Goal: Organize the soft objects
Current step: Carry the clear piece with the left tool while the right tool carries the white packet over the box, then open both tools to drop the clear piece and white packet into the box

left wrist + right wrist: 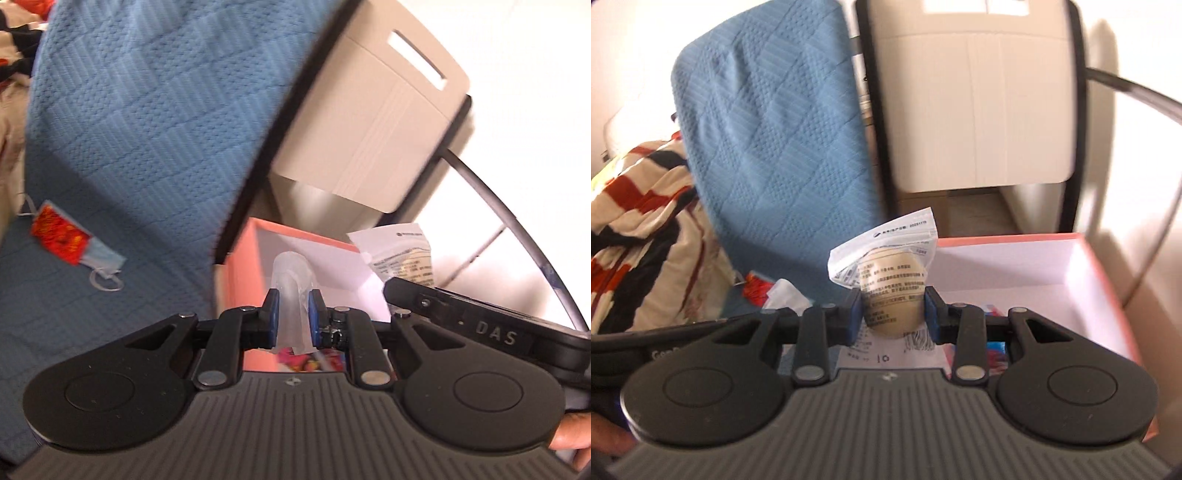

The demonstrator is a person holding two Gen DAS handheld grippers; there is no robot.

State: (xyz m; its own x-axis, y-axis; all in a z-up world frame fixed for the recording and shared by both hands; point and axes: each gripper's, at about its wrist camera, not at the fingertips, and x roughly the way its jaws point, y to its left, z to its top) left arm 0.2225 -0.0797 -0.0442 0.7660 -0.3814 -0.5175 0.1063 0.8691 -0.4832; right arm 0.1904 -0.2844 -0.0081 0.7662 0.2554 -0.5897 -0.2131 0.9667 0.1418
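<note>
My left gripper [291, 314] is shut on a translucent, soft, curved piece [291, 284] that sticks up between its blue pads, above a pink box [240, 258] with a white inside. My right gripper [894, 312] is shut on a beige egg-shaped sponge in a clear printed packet [892, 291]. It hangs over the near left corner of the same pink box [1108, 266]. That packet [400, 254] and the right gripper's black body also show at the right of the left wrist view. Colourful items lie in the box beneath both grippers.
A blue quilted cover [147, 129] drapes a seat beside the box. A red-patterned and blue face mask [74, 240] lies on it. A striped red, black and cream cloth [639, 221] lies at the left. A beige chair back [979, 110] with a black frame stands behind.
</note>
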